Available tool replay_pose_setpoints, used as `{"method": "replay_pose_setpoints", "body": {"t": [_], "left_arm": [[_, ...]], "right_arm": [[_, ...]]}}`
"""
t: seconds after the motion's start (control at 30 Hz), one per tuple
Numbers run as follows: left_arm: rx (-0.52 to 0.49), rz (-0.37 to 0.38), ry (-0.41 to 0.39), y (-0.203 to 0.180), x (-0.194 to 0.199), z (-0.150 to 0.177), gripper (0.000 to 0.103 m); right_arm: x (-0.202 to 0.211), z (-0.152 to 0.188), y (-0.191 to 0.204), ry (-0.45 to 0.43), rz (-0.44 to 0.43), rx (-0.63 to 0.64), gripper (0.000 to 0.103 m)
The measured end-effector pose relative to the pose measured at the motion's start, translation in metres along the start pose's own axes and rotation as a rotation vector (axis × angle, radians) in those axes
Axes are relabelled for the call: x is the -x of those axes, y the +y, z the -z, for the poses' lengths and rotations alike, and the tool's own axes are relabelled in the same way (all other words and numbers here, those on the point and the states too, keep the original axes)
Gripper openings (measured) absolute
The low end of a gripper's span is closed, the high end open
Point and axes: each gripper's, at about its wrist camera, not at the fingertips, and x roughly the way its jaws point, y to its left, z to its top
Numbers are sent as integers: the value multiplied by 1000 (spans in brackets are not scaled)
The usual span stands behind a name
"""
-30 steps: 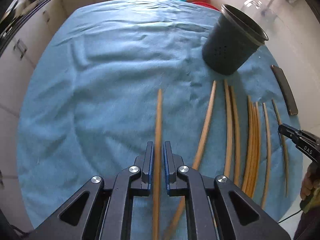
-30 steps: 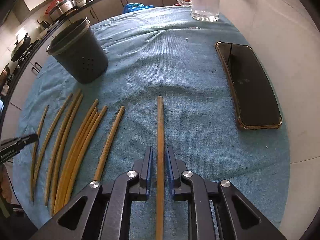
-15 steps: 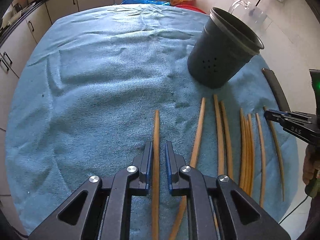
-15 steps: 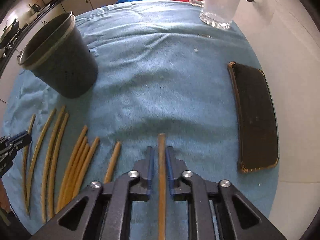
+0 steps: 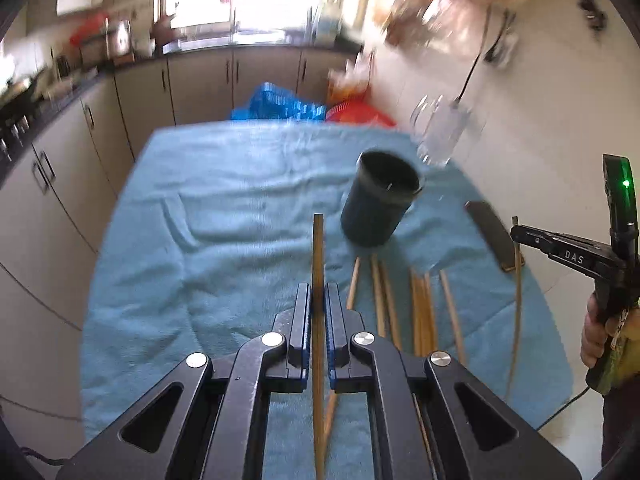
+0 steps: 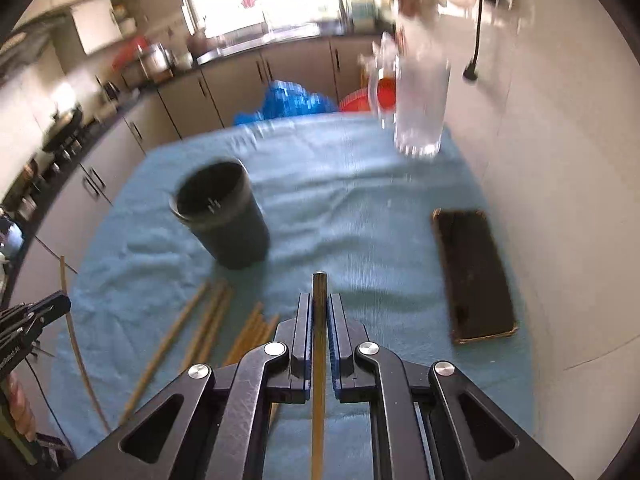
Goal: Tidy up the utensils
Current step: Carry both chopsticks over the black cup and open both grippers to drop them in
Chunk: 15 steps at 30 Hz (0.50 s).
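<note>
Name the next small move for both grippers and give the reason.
Probably carry both toward the dark holder and tip in the sticks. The left gripper clamps one chopstick, the right gripper another, and the holder stands open ahead.

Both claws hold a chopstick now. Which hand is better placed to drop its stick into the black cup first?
Left, probably. In its own view the left claw has its chopstick tip close beside the cup. The right claw's chopstick tip sits further off to the cup's side.

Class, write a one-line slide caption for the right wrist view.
Right claw shut on a chopstick, dark holder ahead on blue towel.
</note>
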Motion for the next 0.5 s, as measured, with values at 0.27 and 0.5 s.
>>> {"method": "replay_pose_setpoints", "body": {"t": [0.27, 0.5], "left_arm": [[-63, -60, -161, -23, 66, 24, 6], [-79, -58, -233, -38, 102, 35, 6]], "right_arm": [[68, 25, 22, -173, 15, 48, 8], [110, 42, 34, -268, 7, 74, 8]]}}
